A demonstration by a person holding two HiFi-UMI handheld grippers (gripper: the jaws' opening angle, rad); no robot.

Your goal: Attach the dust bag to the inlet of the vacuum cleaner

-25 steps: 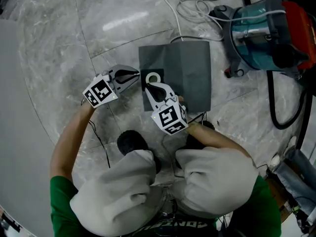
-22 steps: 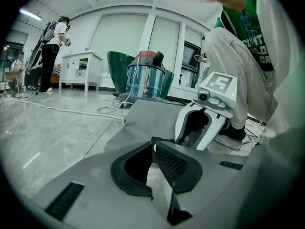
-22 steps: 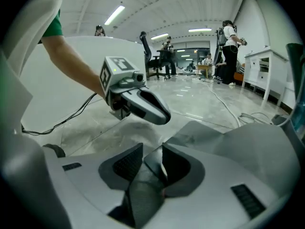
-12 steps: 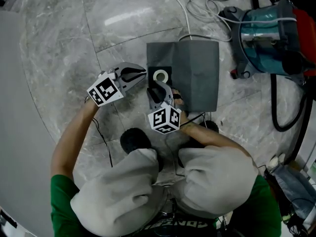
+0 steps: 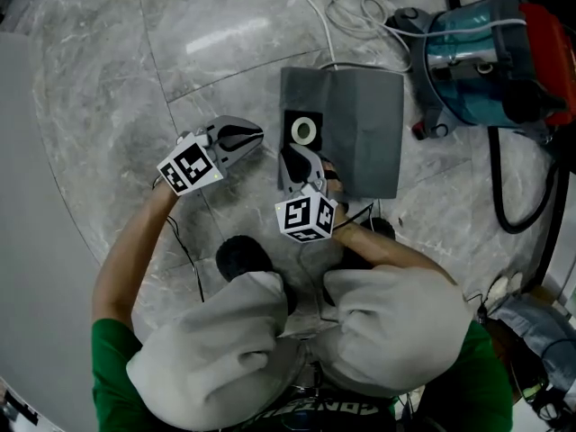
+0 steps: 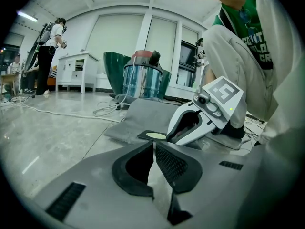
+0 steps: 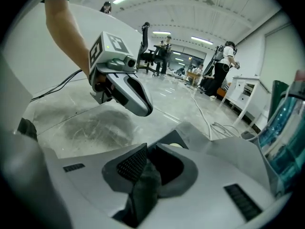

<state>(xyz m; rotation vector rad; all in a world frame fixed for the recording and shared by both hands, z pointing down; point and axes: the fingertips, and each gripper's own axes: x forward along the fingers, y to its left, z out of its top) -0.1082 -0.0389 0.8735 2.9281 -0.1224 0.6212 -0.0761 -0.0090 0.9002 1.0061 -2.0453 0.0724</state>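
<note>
The grey dust bag (image 5: 355, 133) lies flat on the marble floor, its black collar with a white ring (image 5: 304, 130) at the left end. My right gripper (image 5: 301, 157) sits at the bag's near edge just below the collar; its jaws are closing with a fold of the grey fabric (image 7: 143, 175) pinched between them. The ring (image 7: 176, 145) shows just past those tips (image 7: 145, 149). My left gripper (image 5: 256, 137) hovers left of the collar, shut on nothing (image 6: 153, 146). The teal and red vacuum cleaner (image 5: 490, 57) stands at the upper right.
A black hose (image 5: 513, 196) loops from the vacuum down the right side. A white cable (image 5: 360, 7) coils on the floor beyond the bag. The person's knees (image 5: 297, 331) fill the lower middle. Several people and white furniture stand far off in the room.
My right gripper has drawn back from the ring to the bag's near edge, tilted down, and closed on the fabric. The left gripper has stayed put.
</note>
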